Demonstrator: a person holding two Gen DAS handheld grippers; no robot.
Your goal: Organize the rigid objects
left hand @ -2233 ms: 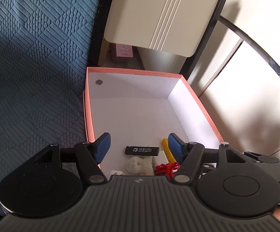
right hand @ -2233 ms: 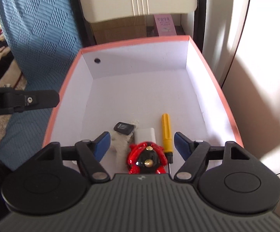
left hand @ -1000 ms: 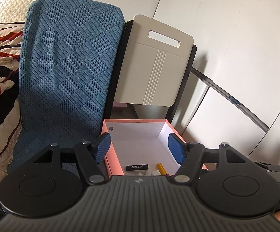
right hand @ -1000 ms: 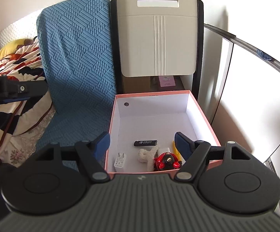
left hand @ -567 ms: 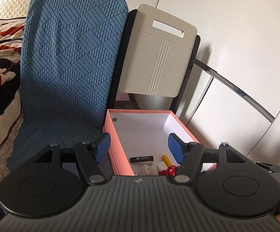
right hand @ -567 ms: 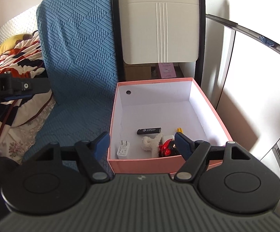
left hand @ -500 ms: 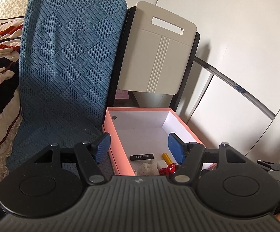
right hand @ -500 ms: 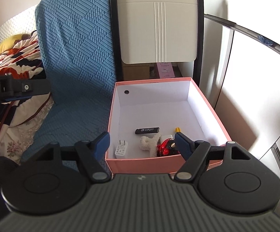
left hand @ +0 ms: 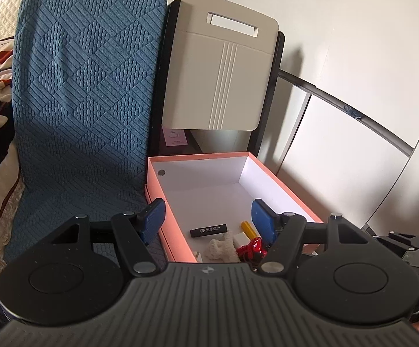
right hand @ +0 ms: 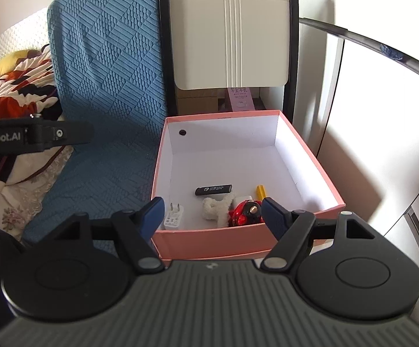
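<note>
From where I stand, the biggest thing is the blue quilted cover point(right hand: 102, 86) that hangs over the bed side, and just right of it a cream folding panel point(right hand: 229, 29) leans upright against a dark frame. Below the panel stands the pink box point(right hand: 209, 243), open on top, white inside.

All the small rigid things that I can see lie already in this box, gathered at its near end: a white charger plug point(right hand: 173, 217) at the left wall, a black stick with white lettering point(right hand: 213, 190) more to the middle, a white coral-like piece point(right hand: 216, 206), a red round toy point(right hand: 245, 212) touching it, and a yellow screwdriver handle point(right hand: 260, 192) behind the toy. Nothing loose shows outside the box on the cover. So I judge the gathering as nearly done or done; perhaps only tidier placing inside the box is left.

The left hand-held gripper point(left hand: 208, 218) is released, its blue pads wide apart and empty, above the near left corner of the box. The right hand-held gripper point(right hand: 212, 212) is also released and holds nothing, in front of the near wall.
</note>
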